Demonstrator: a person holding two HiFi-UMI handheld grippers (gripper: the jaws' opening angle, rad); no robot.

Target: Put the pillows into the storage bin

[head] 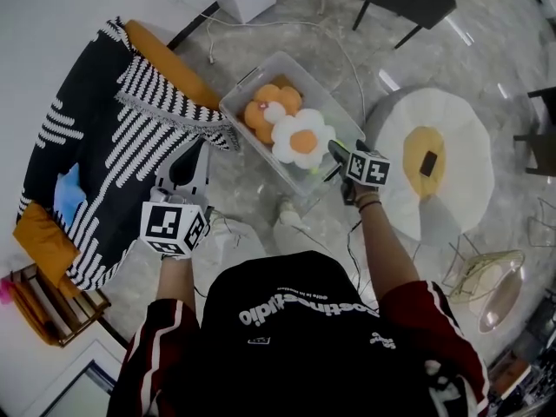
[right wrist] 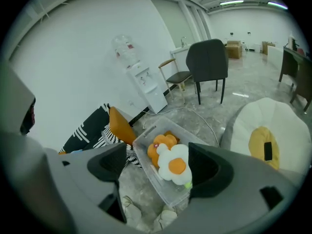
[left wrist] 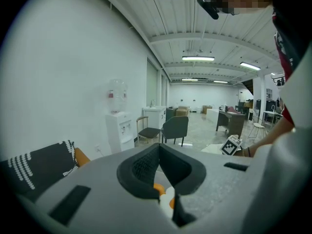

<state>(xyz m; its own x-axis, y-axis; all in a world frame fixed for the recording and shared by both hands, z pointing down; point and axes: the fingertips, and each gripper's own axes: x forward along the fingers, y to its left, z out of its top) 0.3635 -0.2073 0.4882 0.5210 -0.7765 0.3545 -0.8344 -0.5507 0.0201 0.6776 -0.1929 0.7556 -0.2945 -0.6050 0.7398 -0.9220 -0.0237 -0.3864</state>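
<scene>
Pillows, two, flower-shaped: the white flower pillow [head: 302,139] with an orange centre and the orange flower pillow [head: 271,104], both lying in the clear storage bin [head: 252,77], which stands on the floor [head: 261,198] just beside the sofa throw [head: 130,137]. White overlaps orange on the side nearer me. A small green part shows at the white one's near edge, close to the bin wall.

Right tongs [right wrist: 158,162]: jaws wide apart, pads pressing on nothing, held at the bin's near right rim just beside the white pillow, which shows beyond the gap.

Left tongs [left wrist: 159,149]: jaws together, empty, held off to the left near the throw, apart from the bin.

Judged state of the task: both pillows in view are already inside, and I see no other loose flower pillow.

Handling, as I judge it: plush and stuffed, so light, soft and far from fragile. The fabric looks fuzzy, not slippery. A petal gives under the pads, so a shallow pinch could slide off the filling. I would take a single petal near its root, or the seam at its edge, and close fully. If the white pillow needs settling lower, a push on its orange centre with my closed left tongs should do, though the clear bin may shift under it
</scene>
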